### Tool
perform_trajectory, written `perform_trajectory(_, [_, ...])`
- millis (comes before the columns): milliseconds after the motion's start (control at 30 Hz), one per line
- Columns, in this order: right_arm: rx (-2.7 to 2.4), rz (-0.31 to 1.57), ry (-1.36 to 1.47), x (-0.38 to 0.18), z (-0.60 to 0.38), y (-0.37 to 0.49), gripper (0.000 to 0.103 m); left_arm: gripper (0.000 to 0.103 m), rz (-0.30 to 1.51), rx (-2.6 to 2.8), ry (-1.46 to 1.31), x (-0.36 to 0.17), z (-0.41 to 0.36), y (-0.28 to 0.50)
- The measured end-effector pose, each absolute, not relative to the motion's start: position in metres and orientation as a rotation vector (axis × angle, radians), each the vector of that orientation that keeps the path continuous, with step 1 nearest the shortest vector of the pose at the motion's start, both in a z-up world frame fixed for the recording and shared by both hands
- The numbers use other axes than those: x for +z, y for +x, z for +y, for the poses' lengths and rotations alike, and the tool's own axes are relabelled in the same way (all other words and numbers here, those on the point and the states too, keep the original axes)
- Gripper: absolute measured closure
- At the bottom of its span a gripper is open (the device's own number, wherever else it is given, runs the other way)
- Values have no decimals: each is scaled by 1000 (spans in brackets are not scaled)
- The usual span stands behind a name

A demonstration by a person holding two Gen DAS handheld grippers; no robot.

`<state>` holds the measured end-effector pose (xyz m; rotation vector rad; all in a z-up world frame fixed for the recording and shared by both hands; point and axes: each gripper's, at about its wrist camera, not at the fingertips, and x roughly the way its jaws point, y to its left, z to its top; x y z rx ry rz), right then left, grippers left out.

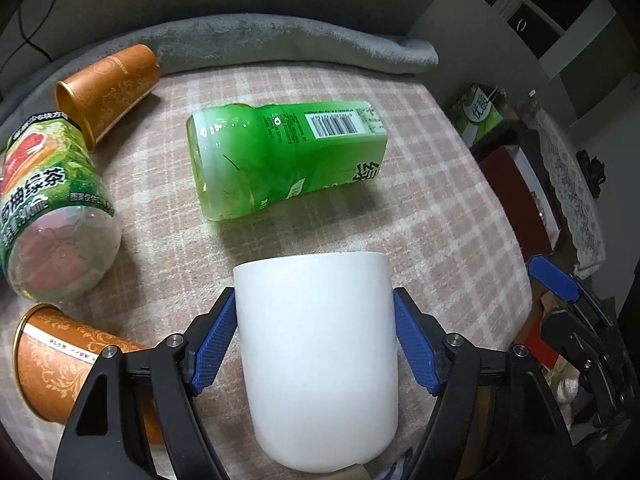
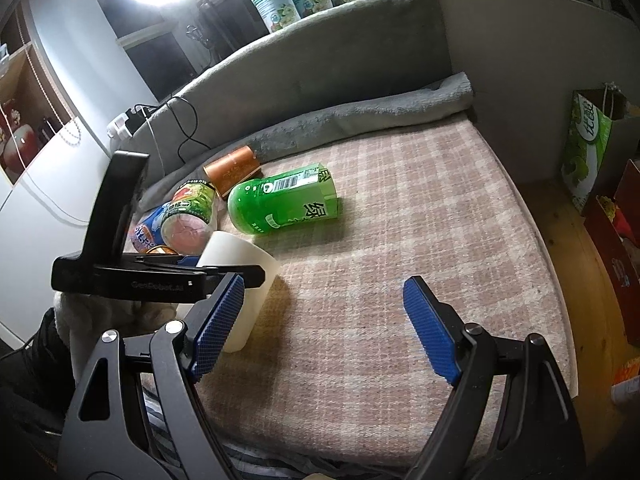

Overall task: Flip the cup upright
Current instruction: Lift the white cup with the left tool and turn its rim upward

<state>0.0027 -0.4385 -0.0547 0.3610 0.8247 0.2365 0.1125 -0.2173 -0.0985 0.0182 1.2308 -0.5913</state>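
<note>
Left wrist view: left claw (image 1: 314,344) grips the white cup (image 1: 320,360); right view shows right claw (image 2: 324,324) wide, empty.

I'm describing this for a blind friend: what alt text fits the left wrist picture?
A white cup sits between the left gripper's blue fingers, over a pink plaid blanket; beyond it lies a green bottle on its side.

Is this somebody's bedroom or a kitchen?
Probably a room at home, maybe a bedroom or living room: a pink checked blanket covers a soft bed or sofa, a rolled grey fleece blanket lies along its grey padded back, and wooden shelves stand nearby.
</note>
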Motion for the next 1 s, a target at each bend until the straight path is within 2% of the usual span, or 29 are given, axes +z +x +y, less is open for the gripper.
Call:
perform_trajectory(300, [212,815,379,-56,-443,2,19,28,1088,-585,24,-74,-216,101])
perform_trajectory(1000, [171,799,379,-56,-441,0,19,29,843,-529,41,-64,-225,94])
